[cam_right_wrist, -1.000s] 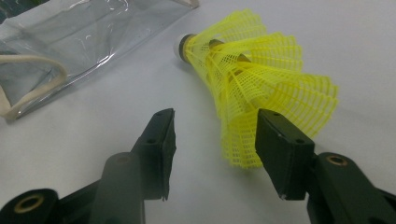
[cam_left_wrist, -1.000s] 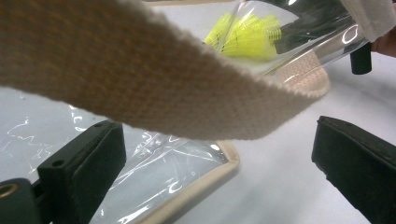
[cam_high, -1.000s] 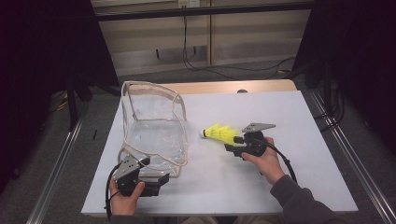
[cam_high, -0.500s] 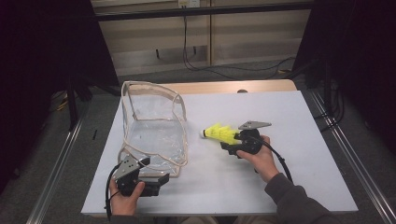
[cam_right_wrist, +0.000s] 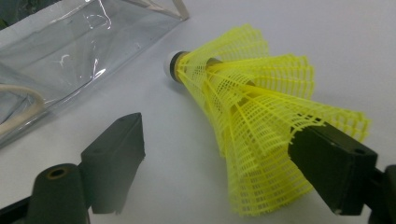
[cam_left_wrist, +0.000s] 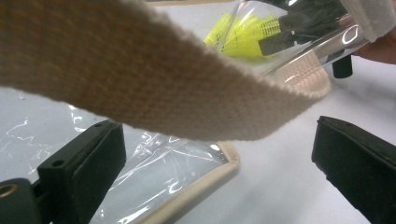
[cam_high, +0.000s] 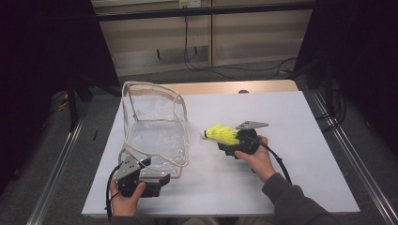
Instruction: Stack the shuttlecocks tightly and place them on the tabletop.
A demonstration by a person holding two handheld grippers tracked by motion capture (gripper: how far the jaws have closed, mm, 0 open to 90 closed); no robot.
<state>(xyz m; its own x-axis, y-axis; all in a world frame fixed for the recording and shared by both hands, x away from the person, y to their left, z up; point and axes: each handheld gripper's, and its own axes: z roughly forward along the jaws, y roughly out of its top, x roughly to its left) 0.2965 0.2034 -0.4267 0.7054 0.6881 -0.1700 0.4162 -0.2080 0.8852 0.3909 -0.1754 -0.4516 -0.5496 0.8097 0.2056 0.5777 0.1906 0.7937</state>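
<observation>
Right now we see our right gripper [cam_high: 224,142] low over the white tabletop [cam_high: 309,140], with the yellow shuttlecock [cam_high: 221,133] at its fingers. In the right gripper view the fingers stand apart: the shuttlecock [cam_right_wrist: 252,116] lies on its side between them, its mesh skirt resting against one finger [cam_right_wrist: 334,163] while the other finger [cam_right_wrist: 114,158] stays clear of it, with bare tabletop in the gap. Its white cork tip points away from the gripper, toward the clear bag [cam_high: 155,129], which stands just beside it to the left in the high view. Our left gripper [cam_high: 162,183] sits at the bag's near corner, fingers spread wide. In the left gripper view the bag's beige webbing strap [cam_left_wrist: 154,84] crosses close above the two fingers, one finger [cam_left_wrist: 86,158] lying over the clear plastic panel and its beige trim, the other [cam_left_wrist: 355,158] over bare tabletop; neither presses on the strap. Through the clear plastic we glimpse the shuttlecock farther off.
</observation>
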